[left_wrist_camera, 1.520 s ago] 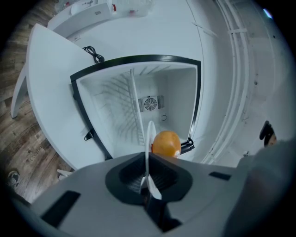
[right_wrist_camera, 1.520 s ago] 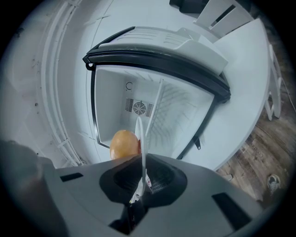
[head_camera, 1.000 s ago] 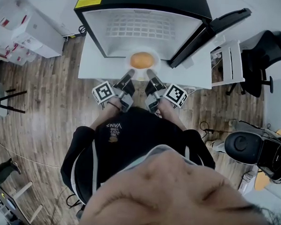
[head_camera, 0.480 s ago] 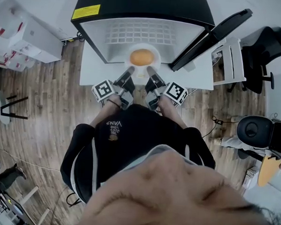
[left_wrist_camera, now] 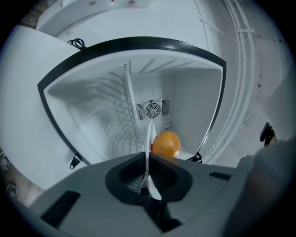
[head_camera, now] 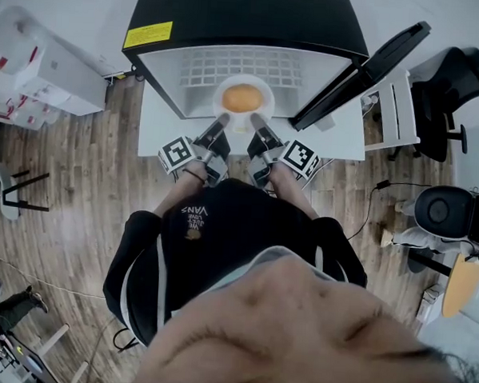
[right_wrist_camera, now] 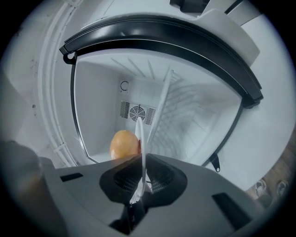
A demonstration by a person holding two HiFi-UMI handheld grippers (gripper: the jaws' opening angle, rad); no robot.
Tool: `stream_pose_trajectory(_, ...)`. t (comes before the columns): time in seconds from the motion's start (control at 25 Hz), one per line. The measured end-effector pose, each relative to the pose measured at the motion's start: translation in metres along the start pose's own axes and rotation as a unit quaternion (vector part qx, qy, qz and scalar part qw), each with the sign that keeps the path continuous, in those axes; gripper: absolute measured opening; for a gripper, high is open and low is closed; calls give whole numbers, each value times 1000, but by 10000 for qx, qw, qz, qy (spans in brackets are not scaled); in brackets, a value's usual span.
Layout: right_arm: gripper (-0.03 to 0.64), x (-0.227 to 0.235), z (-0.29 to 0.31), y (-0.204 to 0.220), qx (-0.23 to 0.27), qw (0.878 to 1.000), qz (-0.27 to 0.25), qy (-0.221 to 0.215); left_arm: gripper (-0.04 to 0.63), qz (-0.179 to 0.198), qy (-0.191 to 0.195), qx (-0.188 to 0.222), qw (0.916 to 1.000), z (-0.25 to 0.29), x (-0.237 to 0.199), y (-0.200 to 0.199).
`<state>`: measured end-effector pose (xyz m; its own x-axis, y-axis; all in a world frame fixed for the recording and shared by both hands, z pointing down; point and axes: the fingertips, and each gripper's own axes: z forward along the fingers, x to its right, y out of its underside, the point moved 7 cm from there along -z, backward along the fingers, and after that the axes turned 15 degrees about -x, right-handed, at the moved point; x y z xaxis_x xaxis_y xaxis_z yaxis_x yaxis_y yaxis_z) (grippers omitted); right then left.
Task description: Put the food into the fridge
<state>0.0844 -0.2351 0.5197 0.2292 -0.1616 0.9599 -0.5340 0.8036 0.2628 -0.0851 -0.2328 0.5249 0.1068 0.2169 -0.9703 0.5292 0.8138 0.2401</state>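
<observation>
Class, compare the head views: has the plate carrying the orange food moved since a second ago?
Yes. The plate has gone deeper into the fridge: it sat across the fridge's front edge, and now lies mostly past it.

We wear a black long-sleeved top (head_camera: 221, 242), white side stripes (head_camera: 160, 264), small chest print (head_camera: 194, 216), our grey left gripper (head_camera: 223, 122), grey right gripper (head_camera: 254, 119), black-and-white marker cubes (head_camera: 177, 154).

My left gripper (head_camera: 221, 123) and right gripper (head_camera: 256, 122) reach forward side by side at the head view's upper centre, angled slightly inward, each with jaws clamped on the plate (head_camera: 266, 89) rim.
</observation>
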Motion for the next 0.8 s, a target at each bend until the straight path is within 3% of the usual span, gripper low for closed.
stream_pose_trajectory(0.8, 28, 6, 23, -27, 54, 9999, 161, 20, 31, -93, -59, -39, 9999, 16, -11, -33)
